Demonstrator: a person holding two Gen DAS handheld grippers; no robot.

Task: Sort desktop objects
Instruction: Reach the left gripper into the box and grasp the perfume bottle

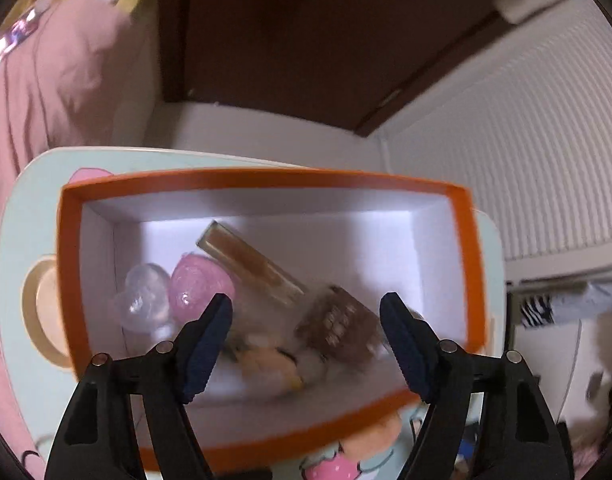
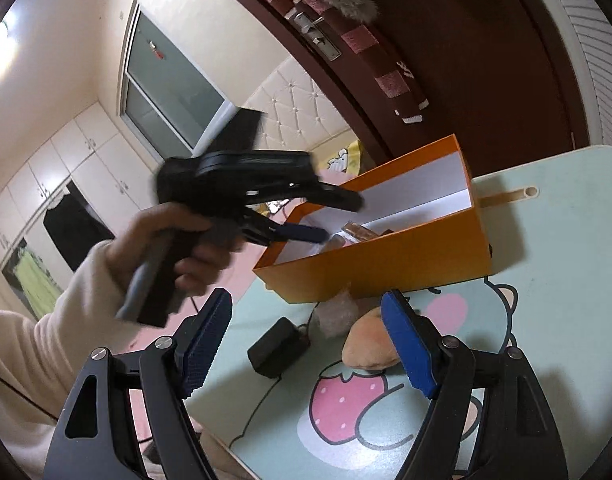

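Small black rectangular pouch [image 2: 278, 347] is seen left of the right gripper [image 2: 306, 344], fingers open, empty; left gripper [image 1: 306, 340] likewise, over orange cardboard box [image 1: 266, 178].

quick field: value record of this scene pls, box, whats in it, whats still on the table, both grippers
box: orange box, open top, white inside, on the cartoon-print table
in box: clear heart, pink heart, amber tube, brown item, other blurred bits
outside box: black case, crinkly clear wrapper, tan plush
left gripper: open, over the box, empty
right gripper: open, empty, above the table
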